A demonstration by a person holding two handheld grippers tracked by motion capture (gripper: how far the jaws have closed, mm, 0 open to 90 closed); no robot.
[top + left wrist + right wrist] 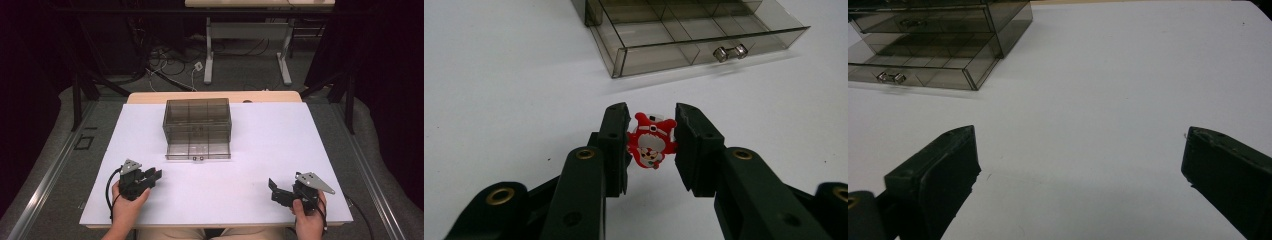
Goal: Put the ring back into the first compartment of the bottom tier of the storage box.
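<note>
Where the white table sheet [260, 150] begins at the person's left, item one is the left gripper [152, 177], black, two-jawed, held low over the sheet in the left hand [127, 205]. Its jaws are closed on item two, a small red and white figurine of moulded plastic [650, 141], pinched from both sides between the pad faces and sitting near the jaw tips, above the sheet, in the left gripper view. In the high view the figurine is too small to make out.

Item three, at centre and towards the far side of the sheet: a smoky transparent plastic drawer cabinet [197, 120], box-shaped, with inner partitions visible through its walls. Its lowest drawer [704, 37] is pulled out towards the person, is divided into compartments and bears a small silver knob [729, 51] on its front. The compartments that can be seen hold nothing. A closed drawer above it shows its own knob in the right gripper view; its contents cannot be told. The cabinet stands well apart from both grippers, ahead of the held figurine.

Item four, at the person's right: the right gripper [274, 189], black, held in the right hand [309, 220] near the sheet's near edge. Its jaws stand wide apart with bare sheet between them.
</note>
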